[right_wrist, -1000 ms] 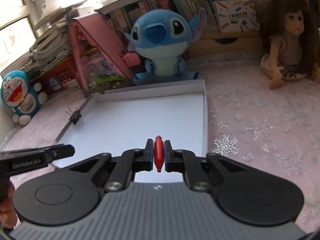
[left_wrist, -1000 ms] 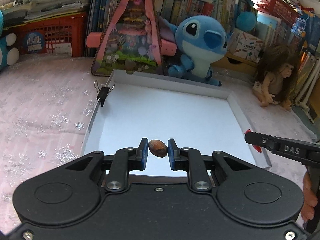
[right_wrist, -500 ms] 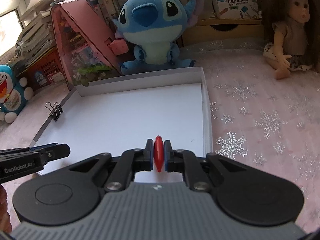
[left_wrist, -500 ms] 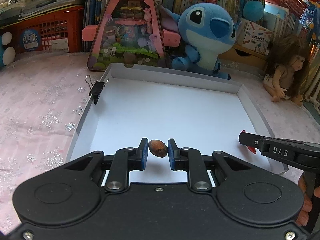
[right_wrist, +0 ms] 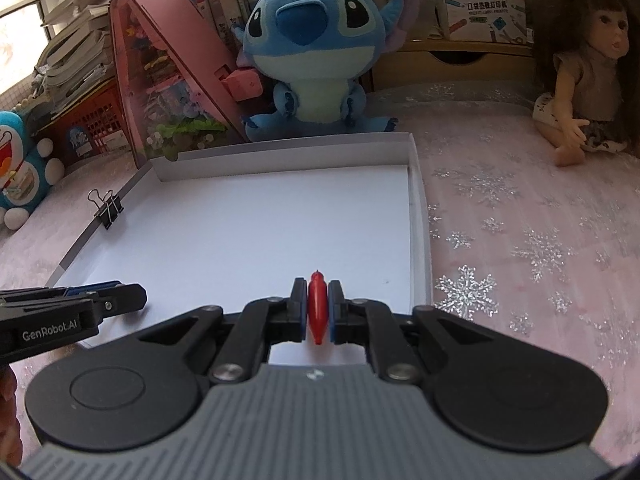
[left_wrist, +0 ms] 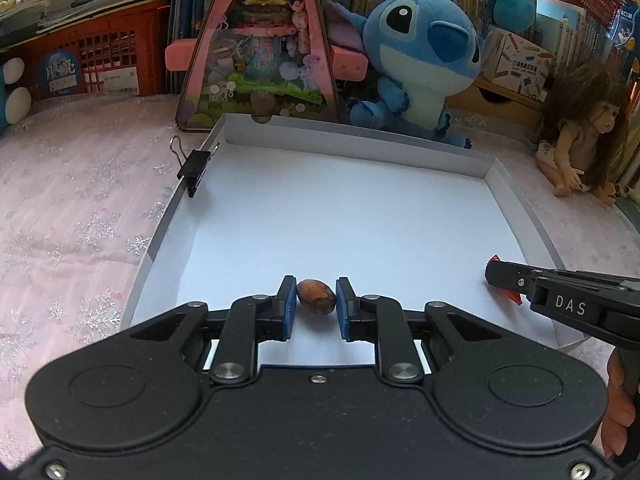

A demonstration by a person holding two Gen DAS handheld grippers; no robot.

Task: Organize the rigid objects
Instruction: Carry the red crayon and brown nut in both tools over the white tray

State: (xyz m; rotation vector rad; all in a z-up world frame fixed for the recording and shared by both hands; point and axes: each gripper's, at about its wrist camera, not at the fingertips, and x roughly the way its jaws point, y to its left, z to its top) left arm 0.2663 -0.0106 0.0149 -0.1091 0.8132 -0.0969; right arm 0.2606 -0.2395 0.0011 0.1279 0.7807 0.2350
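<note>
My left gripper is shut on a brown nut-like piece, held over the near edge of a shallow white box tray. In the right wrist view my right gripper is shut on a slim red pointed piece, over the tray's near right part. The right gripper also shows at the right of the left wrist view, with the red piece peeking out beneath it. The left gripper reaches in from the left of the right wrist view.
A black binder clip is clamped on the tray's left wall. Behind the tray stand a pink triangular toy house and a blue plush. A doll sits at the right on the pink snowflake cloth. Books and a red crate line the back.
Both grippers have sunk a little and come forward over the tray's near part, each keeping its hold. The tray looks larger and nearer in both views.
</note>
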